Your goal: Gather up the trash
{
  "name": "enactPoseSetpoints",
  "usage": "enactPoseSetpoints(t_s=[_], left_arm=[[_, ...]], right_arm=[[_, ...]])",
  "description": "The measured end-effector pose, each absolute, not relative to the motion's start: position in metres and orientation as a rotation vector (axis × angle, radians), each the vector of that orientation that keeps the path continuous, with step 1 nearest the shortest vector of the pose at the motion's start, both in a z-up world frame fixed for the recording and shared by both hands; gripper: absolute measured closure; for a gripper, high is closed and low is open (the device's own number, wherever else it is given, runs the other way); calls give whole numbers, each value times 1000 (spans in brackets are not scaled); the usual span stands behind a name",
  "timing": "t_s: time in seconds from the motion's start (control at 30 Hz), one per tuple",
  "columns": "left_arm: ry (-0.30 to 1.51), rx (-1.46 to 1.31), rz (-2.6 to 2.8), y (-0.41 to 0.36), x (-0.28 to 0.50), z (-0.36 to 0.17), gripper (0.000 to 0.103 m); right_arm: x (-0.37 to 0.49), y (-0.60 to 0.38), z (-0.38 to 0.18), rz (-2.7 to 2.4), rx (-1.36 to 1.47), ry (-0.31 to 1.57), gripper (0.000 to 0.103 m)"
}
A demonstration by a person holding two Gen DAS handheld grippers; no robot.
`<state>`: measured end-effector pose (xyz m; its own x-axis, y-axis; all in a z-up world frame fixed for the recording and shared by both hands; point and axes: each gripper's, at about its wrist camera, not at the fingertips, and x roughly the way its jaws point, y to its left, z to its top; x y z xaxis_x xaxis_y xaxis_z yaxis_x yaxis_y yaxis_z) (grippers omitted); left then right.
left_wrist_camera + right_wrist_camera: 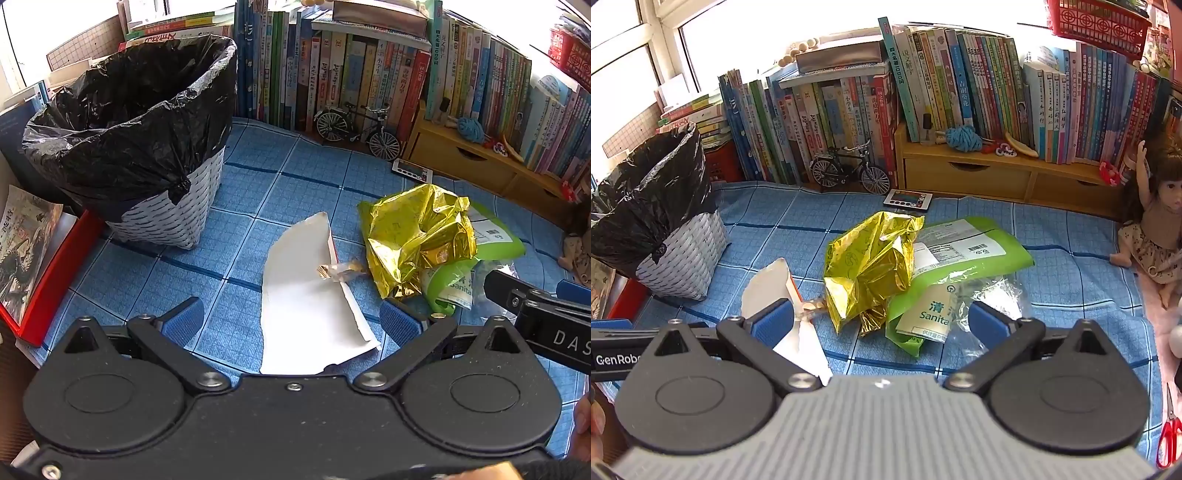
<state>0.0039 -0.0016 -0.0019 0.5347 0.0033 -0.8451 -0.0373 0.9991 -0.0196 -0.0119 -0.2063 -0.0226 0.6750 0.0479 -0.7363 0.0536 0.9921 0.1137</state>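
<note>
A white woven bin (173, 218) (683, 258) lined with a black bag (133, 110) stands at the left on the blue checked cloth. Trash lies to its right: a torn white card (306, 295) (764, 291), a small clear candy wrapper (340, 271) (812, 306), a crumpled gold foil bag (417, 236) (871, 262), a green wipes packet (450, 288) (960, 254) and clear plastic film (997, 291). My left gripper (291, 317) hangs open above the white card. Over the green packet my right gripper (881, 325) is open, holding nothing.
Rows of books (960, 85) line the back, with a model bicycle (849, 170), a small remote (908, 199) and a wooden drawer shelf (997, 173). A doll (1156, 229) sits at the right; red scissors (1169, 439) lie near the front right. Books (33, 258) lie left of the bin.
</note>
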Motion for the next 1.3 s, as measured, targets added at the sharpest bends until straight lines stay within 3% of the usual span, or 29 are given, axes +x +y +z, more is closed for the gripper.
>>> enactPoseSetpoints(t_s=[1.3], left_arm=[[1003,-41,24,6,-2,0,2]], right_arm=[[-18,-205,-20,-4,126,829,0]])
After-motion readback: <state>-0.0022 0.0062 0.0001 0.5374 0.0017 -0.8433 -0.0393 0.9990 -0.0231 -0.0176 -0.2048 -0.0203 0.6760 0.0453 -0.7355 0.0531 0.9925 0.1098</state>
